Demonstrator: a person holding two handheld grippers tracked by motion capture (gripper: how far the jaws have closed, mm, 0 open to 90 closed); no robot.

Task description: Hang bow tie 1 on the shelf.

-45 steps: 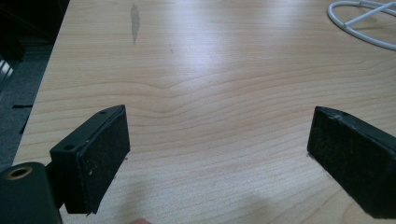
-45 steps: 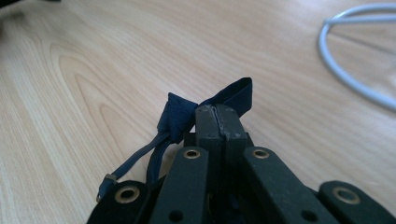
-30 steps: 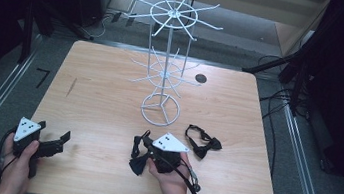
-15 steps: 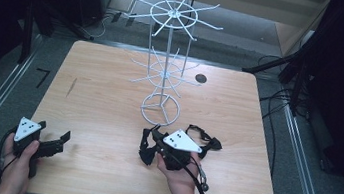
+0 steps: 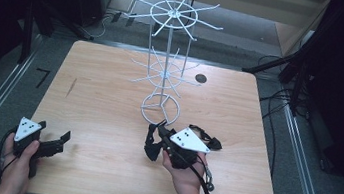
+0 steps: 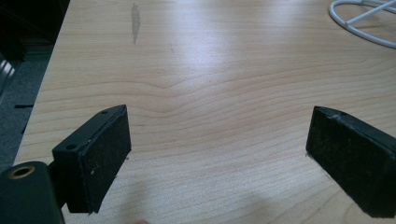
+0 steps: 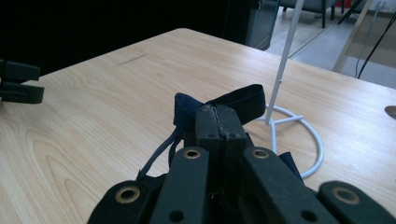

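High view: right hand-held gripper [image 5: 155, 142] pinched bow tie [image 5: 152, 145] beside rack [image 5: 160, 109]; left hand-held gripper [image 5: 60, 142] spread, idle. Best lifted strap-first toward prong just ahead.

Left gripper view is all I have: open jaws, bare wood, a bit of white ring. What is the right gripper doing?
Observer: The right gripper is shut on a dark bow tie, held beside the base ring of the white wire rack.
Operator: Any other ties out?
Observer: A second bow tie lies on the table, just right of that gripper.
Operator: Anything hung yet?
Observer: No, the rack's hooks are bare on both tiers.
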